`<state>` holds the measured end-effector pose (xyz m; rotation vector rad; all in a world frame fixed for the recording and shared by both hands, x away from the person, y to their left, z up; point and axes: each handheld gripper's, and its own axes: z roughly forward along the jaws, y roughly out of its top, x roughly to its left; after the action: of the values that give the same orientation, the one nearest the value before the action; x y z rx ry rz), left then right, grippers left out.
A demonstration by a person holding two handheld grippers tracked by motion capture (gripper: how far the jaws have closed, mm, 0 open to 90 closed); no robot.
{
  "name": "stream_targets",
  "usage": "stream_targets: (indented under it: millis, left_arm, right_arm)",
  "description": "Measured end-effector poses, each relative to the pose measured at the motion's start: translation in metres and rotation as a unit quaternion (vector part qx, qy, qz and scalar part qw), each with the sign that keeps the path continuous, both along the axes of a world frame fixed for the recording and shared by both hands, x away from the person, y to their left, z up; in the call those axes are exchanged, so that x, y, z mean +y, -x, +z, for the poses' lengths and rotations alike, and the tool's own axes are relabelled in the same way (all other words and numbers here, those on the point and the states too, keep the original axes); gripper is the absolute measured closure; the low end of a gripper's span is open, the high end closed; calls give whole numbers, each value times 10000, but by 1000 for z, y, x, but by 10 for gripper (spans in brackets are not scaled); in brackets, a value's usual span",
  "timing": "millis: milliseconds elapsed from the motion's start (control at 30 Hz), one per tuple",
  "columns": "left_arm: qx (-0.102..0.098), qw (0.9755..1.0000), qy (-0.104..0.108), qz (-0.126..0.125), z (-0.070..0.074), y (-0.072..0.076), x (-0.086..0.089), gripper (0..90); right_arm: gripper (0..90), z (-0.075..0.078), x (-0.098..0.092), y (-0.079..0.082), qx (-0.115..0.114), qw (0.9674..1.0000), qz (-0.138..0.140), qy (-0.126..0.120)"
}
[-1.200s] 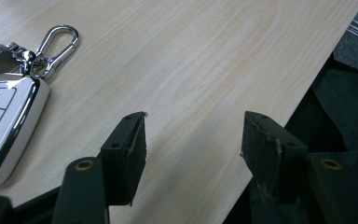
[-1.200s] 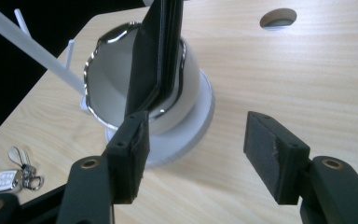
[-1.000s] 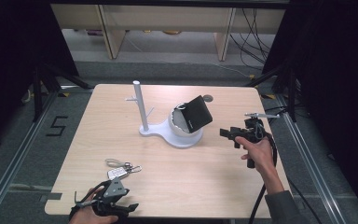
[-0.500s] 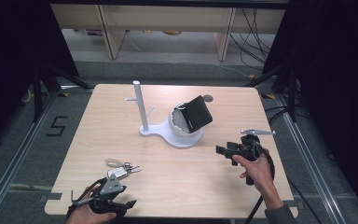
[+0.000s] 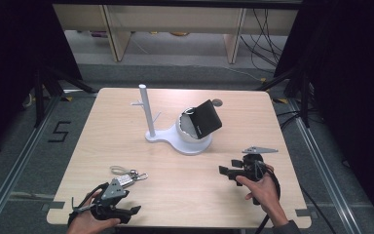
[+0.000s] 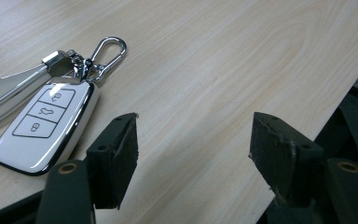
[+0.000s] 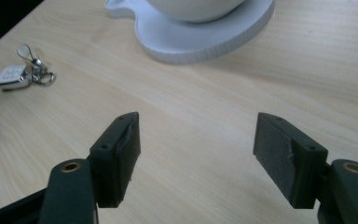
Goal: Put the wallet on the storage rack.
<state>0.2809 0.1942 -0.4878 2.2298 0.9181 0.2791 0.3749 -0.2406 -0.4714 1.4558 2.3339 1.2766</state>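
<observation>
**Key fob beside the left hand-held gripper, both sets of jaws wide**

A white car key fob [image 6: 44, 126] lies flat on the light wooden table [image 5: 102, 126], near the near-left corner. A pale strap and a silver carabiner clip [image 6: 107, 52] are joined to its far end. In the left gripper view the fob sits just to the left of the left jaw, outside the gap between the jaws, and nothing is between them but bare table. The left hand-held gripper [image 6: 193, 147] is spread wide and grips nothing; from the high view it sits at the near edge of the table, in the person's left hand [image 5: 90, 223], with the fob just beyond it.

The right hand-held gripper [image 7: 196, 151] is also spread wide and empty. In the high view it is held in the right hand [image 5: 260, 187] at the near right of the table, well apart from the fob. Its own view looks across the table with the fob small at far left and the white stand base [image 7: 200, 39] ahead.

The stand [image 5: 182, 139] is at the middle of the table, with an upright white post [image 5: 147, 109] on its left and a bowl-shaped holder with a black wallet-like item [image 5: 207, 118] tilted in it
</observation>
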Motion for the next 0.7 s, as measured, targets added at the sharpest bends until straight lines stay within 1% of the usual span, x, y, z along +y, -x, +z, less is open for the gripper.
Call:
stream_targets:
  millis: [67, 100, 167, 200, 233, 267, 300, 333, 367, 400, 433, 467, 500, 533, 567, 600, 633, 667, 700]
  left_arm:
    - [-26, 10000, -17, 21, 0, -2, 2, 317]
    - [-9, 10000, -22, 56, 0, -2, 3, 312]
    - [-25, 9999, 18, 103, 0, -3, 4, 305]
    - [-59, 9999, 4, 123, 1, -4, 6, 303]
    - [-58, 9998, 59, 162, 2, -3, 6, 302]
    - [-81, 9998, 48, 149, 3, -4, 8, 301]
    - [-97, 9998, 6, 190, 3, -5, 9, 301]
    - [-110, 9998, -11, 150, 5, -6, 11, 301]
    - [-160, 9997, -59, 177, 6, -8, 13, 301]
    - [-173, 9996, -55, 208, 7, -9, 13, 301]
    - [-173, 9996, -55, 208, 7, -9, 13, 301]
    - [-203, 9995, -115, 206, 8, -12, 14, 301]
    - [-204, 9995, -94, 219, 8, -13, 13, 301]
    - [-252, 9993, -186, 209, 9, -17, 13, 301]
    - [-252, 9993, -186, 209, 9, -17, 13, 302]
    - [-274, 9990, -269, 209, 10, -20, 13, 302]
    - [-312, 9989, -291, 190, 11, -25, 13, 302]
    - [-321, 9988, -309, 205, 12, -28, 12, 302]
    - [-321, 9988, -309, 205, 12, -28, 12, 302]
  right_arm:
    - [316, -2, 0, 1, -28, 10000, 40, 37]
    - [315, -3, 2, 3, 11, 10000, 42, 26]
    - [310, -6, 2, 6, 9, 9999, 77, 66]
    - [310, -7, 2, 8, 35, 9999, 102, 88]
    - [308, -9, 3, 10, 43, 9999, 133, 75]
    - [306, -11, 3, 12, 37, 9998, 163, 77]
    - [305, -12, 4, 14, 79, 9998, 167, 117]
    - [304, -13, 4, 16, 68, 9997, 185, 146]
    - [304, -14, 5, 20, 183, 9995, 198, 140]
    - [304, -15, 5, 21, 131, 9995, 260, 125]
    - [304, -15, 5, 21, 131, 9995, 260, 125]
    - [304, -15, 5, 23, 121, 9995, 270, 144]
    - [303, -15, 5, 25, 141, 9994, 265, 181]
    - [302, -15, 7, 30, 295, 9994, 186, 66]
    - [302, -15, 7, 30, 295, 9994, 186, 66]
    - [301, -16, 4, 29, 106, 9994, 292, 183]
    - [301, -16, 3, 32, 118, 9993, 321, 173]
    - [301, -16, 3, 33, 124, 9993, 268, 229]
    - [301, -16, 3, 33, 124, 9993, 268, 229]
